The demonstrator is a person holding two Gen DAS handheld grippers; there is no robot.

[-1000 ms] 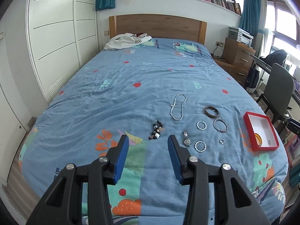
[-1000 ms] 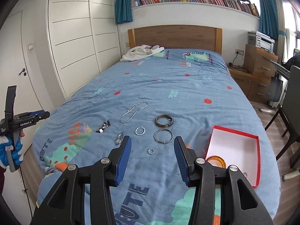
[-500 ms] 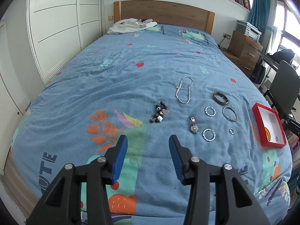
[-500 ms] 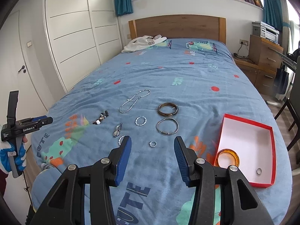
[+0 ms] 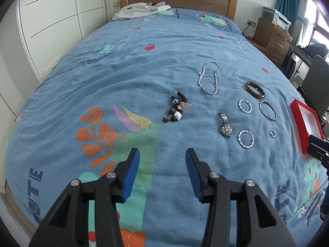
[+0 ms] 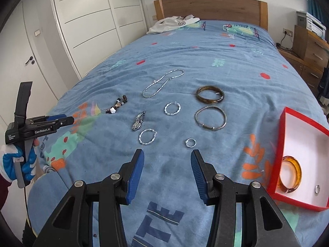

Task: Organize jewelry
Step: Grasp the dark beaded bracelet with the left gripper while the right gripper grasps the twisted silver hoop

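Left gripper [image 5: 162, 154], black arms with blue pads, hangs over the blue patterned bedspread [image 5: 102, 78]; jaws wide apart, having just been opening a little, nothing between them. Right gripper [image 6: 167, 156] likewise parted and empty above the cover. In the left wrist view the jewelry lies ahead: a dark beaded bracelet with one white bead [image 5: 176, 109] at 12 o'clock from the jaws, a silver chain necklace [image 5: 208, 78] beyond it at 1, a small silver wristwatch [image 5: 225, 124] at 1 to 2, two twisted silver hoops [image 5: 245, 139] beside the watch. Further toward 2 sit a brown mottled bangle [image 5: 255, 87], a thin silver bangle [image 5: 267, 110] and a tiny silver ring [image 5: 272, 133]. In the right wrist view a red-rimmed white-lined shallow box [image 6: 281, 140] rests at 3 o'clock, holding an amber bangle [image 6: 291, 175] and a small ring [image 6: 317, 189]. A blue-and-white gloved hand [image 6: 19, 162] grips the left tool at 9.
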